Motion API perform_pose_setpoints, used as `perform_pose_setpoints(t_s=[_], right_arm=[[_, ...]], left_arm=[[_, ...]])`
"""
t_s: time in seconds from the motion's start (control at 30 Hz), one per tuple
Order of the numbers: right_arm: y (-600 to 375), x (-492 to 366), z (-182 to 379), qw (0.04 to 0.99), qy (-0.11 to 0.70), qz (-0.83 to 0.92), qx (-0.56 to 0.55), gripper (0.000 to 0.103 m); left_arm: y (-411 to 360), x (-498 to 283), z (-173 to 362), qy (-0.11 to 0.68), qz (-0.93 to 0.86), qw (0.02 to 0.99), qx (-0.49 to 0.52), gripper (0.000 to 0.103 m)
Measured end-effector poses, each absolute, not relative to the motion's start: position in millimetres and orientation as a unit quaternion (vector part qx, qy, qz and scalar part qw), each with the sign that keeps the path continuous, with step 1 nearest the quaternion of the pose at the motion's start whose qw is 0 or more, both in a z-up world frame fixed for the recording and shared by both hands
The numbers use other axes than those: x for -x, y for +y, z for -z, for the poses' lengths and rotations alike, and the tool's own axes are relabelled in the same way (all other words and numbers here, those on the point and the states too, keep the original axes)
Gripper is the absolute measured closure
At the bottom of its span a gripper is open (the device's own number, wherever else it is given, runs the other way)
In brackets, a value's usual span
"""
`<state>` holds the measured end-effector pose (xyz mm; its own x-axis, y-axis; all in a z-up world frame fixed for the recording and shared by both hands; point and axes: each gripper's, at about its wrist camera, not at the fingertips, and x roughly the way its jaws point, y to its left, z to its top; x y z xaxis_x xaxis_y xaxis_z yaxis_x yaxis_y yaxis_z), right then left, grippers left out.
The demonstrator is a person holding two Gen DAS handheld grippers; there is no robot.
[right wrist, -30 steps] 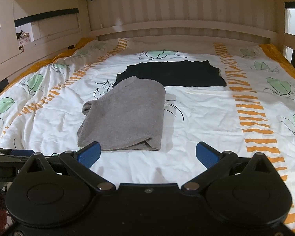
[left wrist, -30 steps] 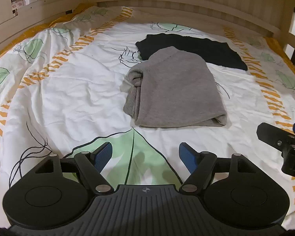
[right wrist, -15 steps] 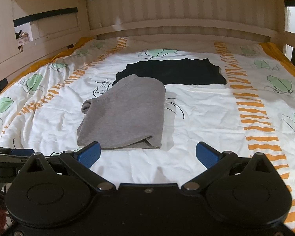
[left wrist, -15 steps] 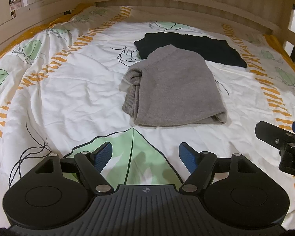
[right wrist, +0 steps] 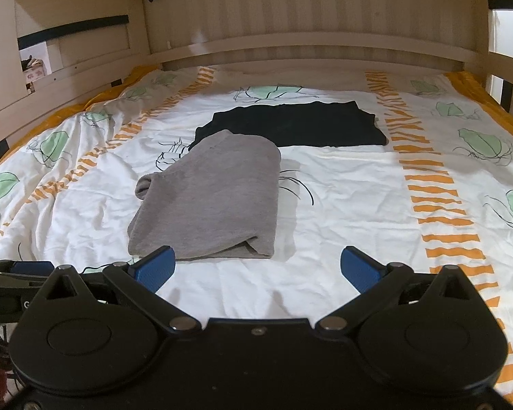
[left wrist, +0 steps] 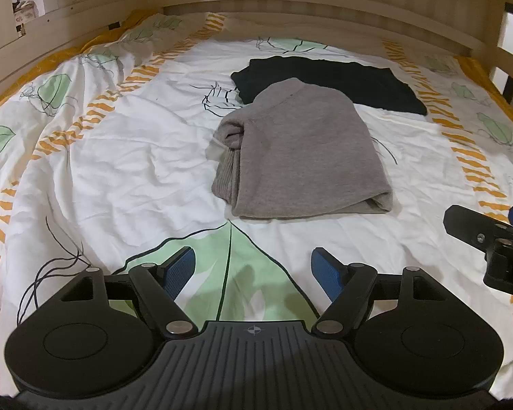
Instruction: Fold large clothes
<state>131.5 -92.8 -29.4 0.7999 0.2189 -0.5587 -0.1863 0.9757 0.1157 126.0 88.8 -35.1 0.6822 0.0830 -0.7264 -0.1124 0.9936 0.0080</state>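
Already folded into a thick rectangle, the grey sweater (left wrist: 304, 150) lies near the middle of the bed cover (left wrist: 119, 177), its far corner just overlapping the black garment (left wrist: 328, 82), which lies flat and folded farther back. Both grippers hang over the near part of the cover, well short of the cloth. The left gripper (left wrist: 253, 268) has its blue pads spread apart with nothing between them, only the green leaf print below. The right gripper (right wrist: 256, 266) is likewise spread wide and empty; its left pad sits just in front of the sweater's near left corner in the right wrist view, but does not seem to touch it.

Judging by the knit, the sweater looks soft, bulky and fairly light, not fragile or slippery. It would sag and unroll if lifted by one layer, so the stacked layers should be pinched together. The rolled fold at the near right corner (left wrist: 379, 201) and the ribbed, bunched edge on the left (left wrist: 227, 171) look like the best holds. The loose cover beneath could easily be caught along with it.
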Motion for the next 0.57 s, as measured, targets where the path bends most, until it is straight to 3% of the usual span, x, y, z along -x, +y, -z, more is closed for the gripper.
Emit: perform_pose_setpoints(t_s=[0.57], right_arm=[[-92.1,-131.9,31.0,0.947,0.302,-0.107,-0.028,0.001]], left_arm=[[85.9,-126.0,35.4,0.397,-0.048,0.917,0.015,0.030]])
